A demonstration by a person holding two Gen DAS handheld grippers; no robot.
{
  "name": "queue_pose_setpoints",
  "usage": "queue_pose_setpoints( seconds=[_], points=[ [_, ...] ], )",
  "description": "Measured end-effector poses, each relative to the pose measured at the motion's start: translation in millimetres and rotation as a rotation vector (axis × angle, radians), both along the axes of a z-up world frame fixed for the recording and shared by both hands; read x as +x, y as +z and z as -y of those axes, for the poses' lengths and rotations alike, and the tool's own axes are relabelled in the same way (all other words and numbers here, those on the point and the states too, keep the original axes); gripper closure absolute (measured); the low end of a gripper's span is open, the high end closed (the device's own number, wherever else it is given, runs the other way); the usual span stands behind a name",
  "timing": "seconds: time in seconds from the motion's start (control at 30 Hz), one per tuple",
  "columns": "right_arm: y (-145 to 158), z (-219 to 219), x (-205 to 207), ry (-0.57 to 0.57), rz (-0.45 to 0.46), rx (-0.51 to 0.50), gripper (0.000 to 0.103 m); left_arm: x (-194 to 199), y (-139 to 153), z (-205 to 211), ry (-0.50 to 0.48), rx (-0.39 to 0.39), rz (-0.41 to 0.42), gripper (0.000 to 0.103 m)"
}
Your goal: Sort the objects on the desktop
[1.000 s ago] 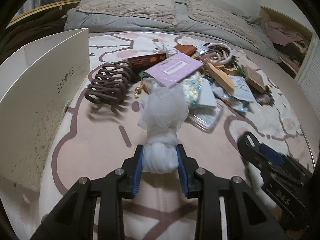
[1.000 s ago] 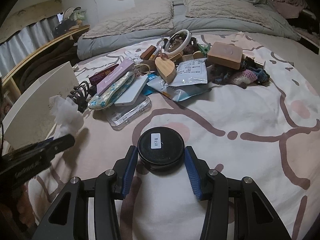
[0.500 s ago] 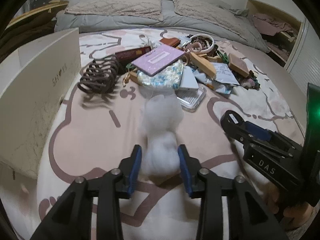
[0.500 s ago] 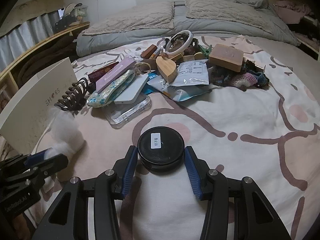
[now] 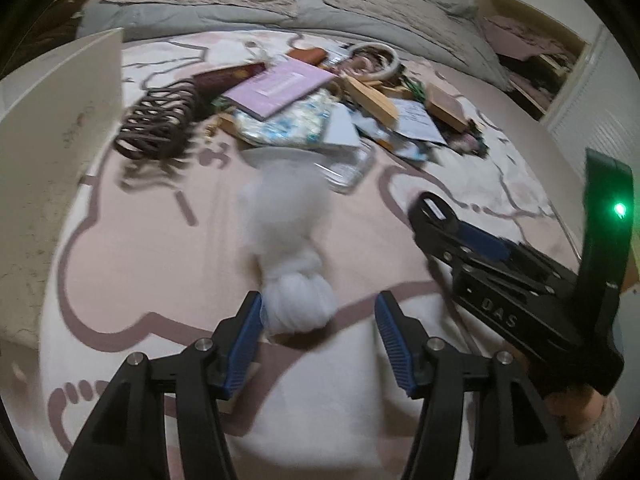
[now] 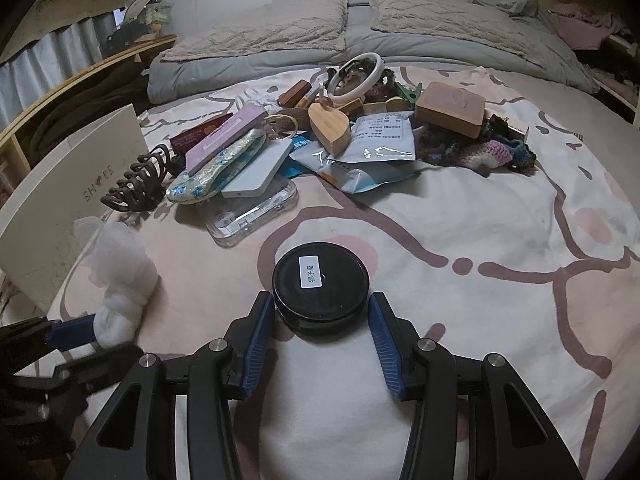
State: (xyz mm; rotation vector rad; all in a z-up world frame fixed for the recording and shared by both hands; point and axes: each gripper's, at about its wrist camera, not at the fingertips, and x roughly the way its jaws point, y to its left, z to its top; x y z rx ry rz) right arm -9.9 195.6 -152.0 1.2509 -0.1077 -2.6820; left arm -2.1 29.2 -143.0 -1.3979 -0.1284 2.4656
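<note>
The left tongs are opening, their right pad clear of the white gauze bundle that lies on the bed's pink-patterned blanket beside the white shoebox. The right tongs hold the round black tin by its sides, near the pile of clutter.

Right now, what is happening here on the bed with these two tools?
A person is sorting small items on a pink patterned blanket. The left claw is opening and letting go of a white fluffy mesh bundle, which lies on the blanket by a white shoe box. The right claw is shut on a round black tin. The pile behind is not yet sorted.
</note>
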Motion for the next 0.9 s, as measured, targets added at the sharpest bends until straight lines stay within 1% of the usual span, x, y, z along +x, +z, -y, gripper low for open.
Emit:
queue_pose_setpoints(
  seconds=[0.1,0.2,0.4,0.53,0.67,0.77,0.8,0.87,0.9],
  points=[
    [0.9,0.3,0.6,0.01,0.003,0.036,0.053,1.7,0.3,-4.0,-0.028,0.019,0.008,0.046],
    [2.6,-4.6,0.6,-0.007,0.006,0.076,0.038,2.0,0.7,-6.4,-0.056,0.055,0.023,0.046],
    [2.5,-21.7,-3.0,-0.053,0.011,0.126,0.037,4.9,2.7,-13.4,-0.112,0.131,0.043,0.046],
    [0.9,-30.7,-6.5,-0.061,0.026,0.094,0.037,7.8,4.4,-21.9,-0.164,0.18,0.054,0.046],
    [2.0,-28.1,-7.3,-0.025,0.017,0.072,0.037,11.5,9.0,-26.5,-0.187,0.168,0.037,0.046],
    [1.5,-24.2,-9.3,-0.003,0.017,0.062,0.037,12.5,15.9,-21.6,-0.17,0.155,0.004,0.045],
    [0.9,-22.7,-10.3,-0.001,0.019,0.065,0.037,12.1,18.5,-18.9,-0.153,0.141,-0.011,0.044],
    [-0.3,-20.1,-13.4,0.005,0.026,0.071,0.037,11.4,21.9,-14.1,-0.108,0.093,-0.05,0.026],
    [-0.6,-19.3,-15.4,0.008,0.029,0.072,0.037,10.0,23.1,-10.4,-0.08,0.071,-0.072,0.024]
  ],
)
